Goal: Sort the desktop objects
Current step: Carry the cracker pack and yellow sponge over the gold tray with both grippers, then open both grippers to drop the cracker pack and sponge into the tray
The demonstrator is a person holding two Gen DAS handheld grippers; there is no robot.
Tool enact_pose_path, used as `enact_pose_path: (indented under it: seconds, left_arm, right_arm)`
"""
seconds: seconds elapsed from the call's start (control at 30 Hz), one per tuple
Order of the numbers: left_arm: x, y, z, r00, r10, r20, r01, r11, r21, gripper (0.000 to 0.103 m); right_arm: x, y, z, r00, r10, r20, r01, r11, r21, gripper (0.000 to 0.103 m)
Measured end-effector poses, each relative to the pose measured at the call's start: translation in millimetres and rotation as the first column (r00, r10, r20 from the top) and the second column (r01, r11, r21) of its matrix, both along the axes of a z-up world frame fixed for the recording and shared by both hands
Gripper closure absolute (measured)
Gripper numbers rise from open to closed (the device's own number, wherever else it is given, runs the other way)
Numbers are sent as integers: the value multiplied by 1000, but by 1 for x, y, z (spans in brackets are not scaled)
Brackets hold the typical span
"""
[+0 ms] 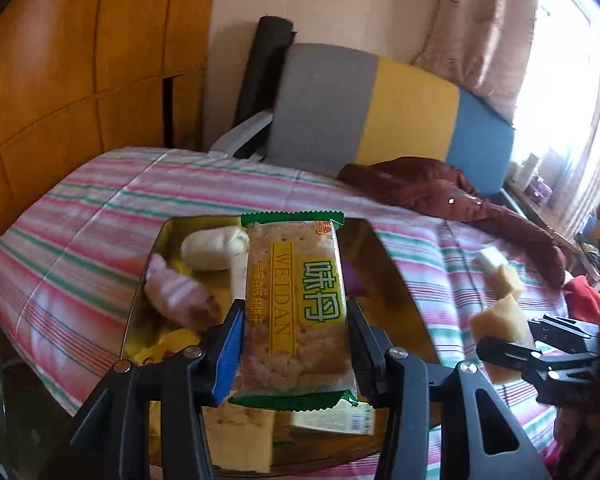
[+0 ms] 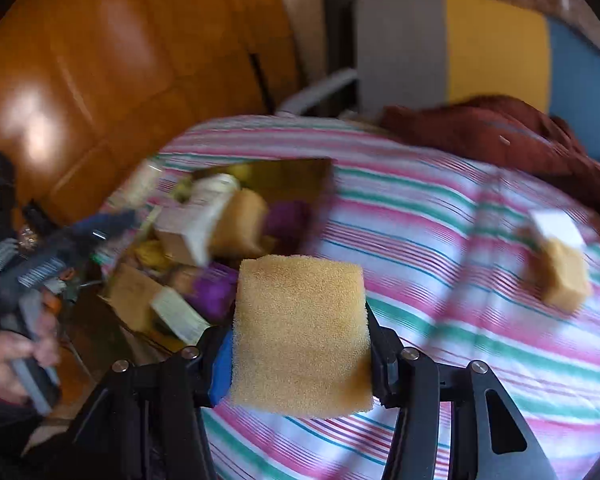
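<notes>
Sorting looks to be midway, judging by how things lie. Both tongs are carrying something: the left tongs (image 1: pixel 296 316) are pinching a green-edged cracker packet (image 1: pixel 296 304) by its long sides, holding it level above a gold tray (image 1: pixel 384 252) resting on the striped bedcover (image 1: pixel 80 240). That tray is already holding a white bun-like packet (image 1: pixel 212 254), a pink wrapped sweet (image 1: pixel 176 296), yellow wrappers and a boxed item beneath the packet, so several snacks appear gathered. The right tongs (image 2: pixel 300 340) are squeezing a yellow sponge block (image 2: pixel 300 336) between their jaws, raised over the bedcover (image 2: pixel 460 320) and angled toward the bed's far side. Farther out on the bedcover, another sponge piece (image 2: pixel 564 276) is lying against a small white block (image 2: pixel 552 224), suggesting a second pile is forming there, well apart from the tray (image 2: pixel 292 176). Remaining, I judge, are releasing the packet into the tray and adding the held sponge to that pile. The right view is blurring heavily, so the tray's contents there are hard to name.
</notes>
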State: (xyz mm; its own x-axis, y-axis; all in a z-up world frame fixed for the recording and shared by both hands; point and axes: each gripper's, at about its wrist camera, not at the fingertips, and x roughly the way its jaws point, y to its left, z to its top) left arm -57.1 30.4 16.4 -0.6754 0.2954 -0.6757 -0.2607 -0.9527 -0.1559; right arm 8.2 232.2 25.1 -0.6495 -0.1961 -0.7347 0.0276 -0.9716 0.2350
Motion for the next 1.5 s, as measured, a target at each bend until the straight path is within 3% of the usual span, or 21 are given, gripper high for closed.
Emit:
enact_pose_path:
  seconds: [0.3, 1.17, 1.33, 1.5]
  left_arm:
    - [-4, 14, -14, 999, 17, -37, -19, 997, -73, 55]
    - [-14, 12, -29, 995, 98, 2, -96, 986, -136, 55]
    - [-13, 14, -29, 995, 96, 8, -94, 986, -137, 54]
    - [-11, 17, -24, 996, 87, -1, -87, 988, -130, 50]
  right_arm:
    - [-31, -50, -14, 1000, 20, -5, -20, 1000, -12, 48]
    - [-41, -62, -33, 1000, 11, -4, -11, 1000, 5, 46]
    - [-40, -64, -37, 1000, 9, -2, -9, 1000, 5, 36]
    - [-34, -63, -36, 1000, 4, -8, -4, 1000, -2, 35]
